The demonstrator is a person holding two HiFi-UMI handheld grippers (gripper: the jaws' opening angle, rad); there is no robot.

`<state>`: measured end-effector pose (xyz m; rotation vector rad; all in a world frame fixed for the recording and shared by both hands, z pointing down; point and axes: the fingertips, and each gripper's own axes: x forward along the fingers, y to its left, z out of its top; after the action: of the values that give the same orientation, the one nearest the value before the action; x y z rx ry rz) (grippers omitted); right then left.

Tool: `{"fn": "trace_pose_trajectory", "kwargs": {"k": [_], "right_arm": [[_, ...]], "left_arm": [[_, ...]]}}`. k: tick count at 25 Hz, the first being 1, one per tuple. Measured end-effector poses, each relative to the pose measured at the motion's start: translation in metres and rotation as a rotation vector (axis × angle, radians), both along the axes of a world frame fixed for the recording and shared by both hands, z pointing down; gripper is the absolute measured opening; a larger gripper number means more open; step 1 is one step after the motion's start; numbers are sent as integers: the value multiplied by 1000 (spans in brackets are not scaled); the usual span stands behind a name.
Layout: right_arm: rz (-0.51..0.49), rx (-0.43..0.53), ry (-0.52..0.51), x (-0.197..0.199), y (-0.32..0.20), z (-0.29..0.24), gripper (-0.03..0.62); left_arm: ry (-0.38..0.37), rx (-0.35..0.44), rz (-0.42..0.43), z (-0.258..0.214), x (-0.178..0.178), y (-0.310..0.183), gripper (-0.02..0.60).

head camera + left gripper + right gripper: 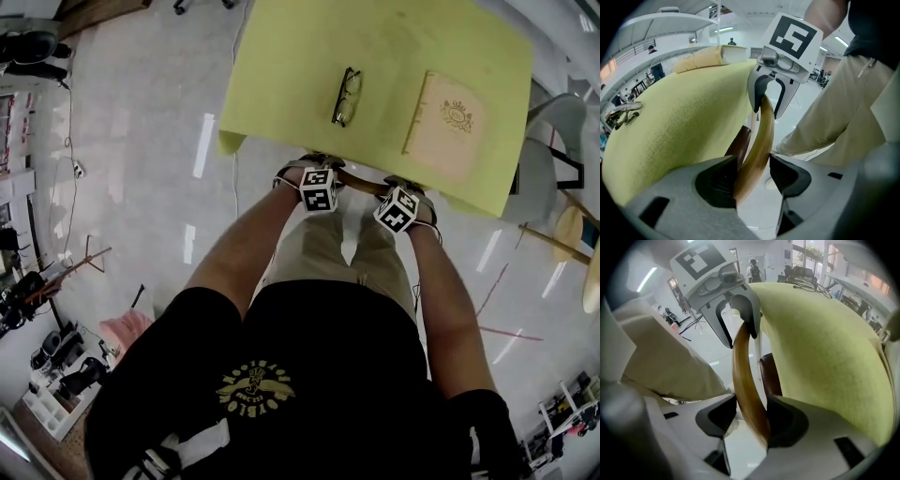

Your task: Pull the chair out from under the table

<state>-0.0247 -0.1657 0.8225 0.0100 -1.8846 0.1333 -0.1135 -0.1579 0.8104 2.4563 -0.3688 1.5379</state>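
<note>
Although both tools stood at the chair, neither had closed on it

Head view: the left gripper (310,167) and right gripper (406,186) sat side by side at the near edge of the table (309,84). Both were over the chair's curved back rail (362,184), and the rest of the chair was tucked beneath the yellow-green cloth (281,56). Glasses (346,96) and a notebook (445,122) lay on top, near that edge. A pull that caught the overhanging cloth would likely drag both off. Open floor (150,187) lay to either side (the person's legs stood close behind the rail, so stepping back would be needed)

Left gripper view: the left gripper (753,176) had its jaws spread with the back rail (761,136) between the pads. The rail leaned toward the table-side pad and left a gap at the other. Pulling before closing would probably let the rail slip out. The cloth hung just beside the table-side jaw and might get nipped

Right gripper view: the right gripper (750,420) also had its jaws spread around the rail, which sat close against the table-side pad. Uneven closing could twist the chair against the table's edge
</note>
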Motion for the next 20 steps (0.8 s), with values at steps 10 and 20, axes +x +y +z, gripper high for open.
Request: {"fn": "trace_pose_trajectory", "kwargs": {"k": [10, 20], "right_arm": [[-81, -149, 46, 11, 22, -8, 204], [-28, -159, 97, 11, 21, -4, 224]], "left_arm": [[-104, -172, 134, 13, 2, 47, 190], [-180, -175, 265, 22, -5, 51, 178]]}}
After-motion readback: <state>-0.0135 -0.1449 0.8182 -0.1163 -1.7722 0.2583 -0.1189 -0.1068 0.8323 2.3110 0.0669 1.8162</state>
